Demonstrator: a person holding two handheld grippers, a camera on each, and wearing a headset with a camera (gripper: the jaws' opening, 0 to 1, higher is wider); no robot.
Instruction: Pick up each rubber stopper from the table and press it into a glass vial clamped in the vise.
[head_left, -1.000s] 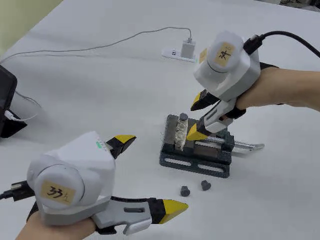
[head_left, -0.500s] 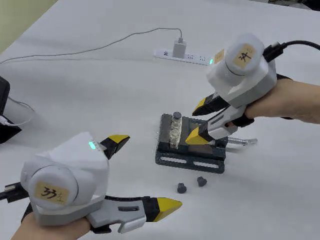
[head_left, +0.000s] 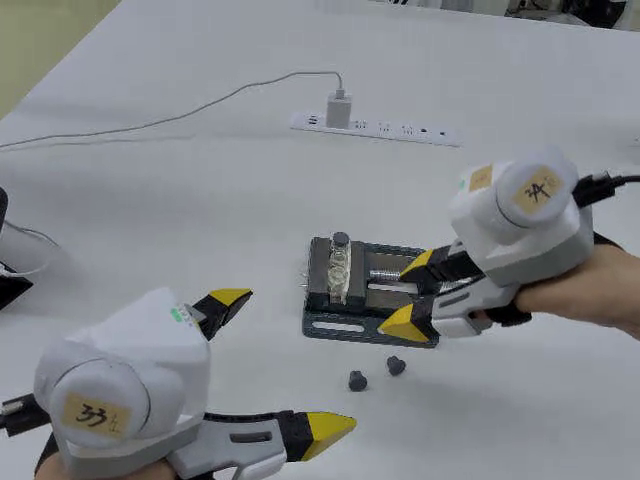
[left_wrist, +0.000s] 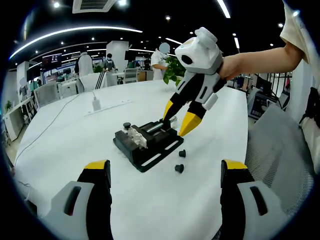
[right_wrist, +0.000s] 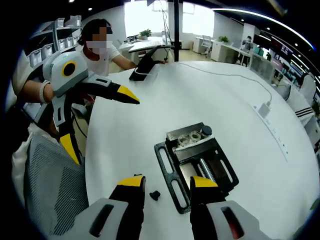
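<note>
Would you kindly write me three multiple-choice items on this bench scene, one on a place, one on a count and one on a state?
1. Where do the loose rubber stoppers lie?
A. on the table, by the base of the vise
B. on top of the vise
C. at the table's far edge

2. How many loose rubber stoppers are there?
A. one
B. two
C. four

3. The right gripper is:
A. shut on a stopper
B. open, gripping nothing
C. shut and empty

Answers:
1 A, both lie by the vise's base, on the person's side.
2 B, two dark stoppers show there.
3 B, its yellow-tipped jaws stand apart.
</note>
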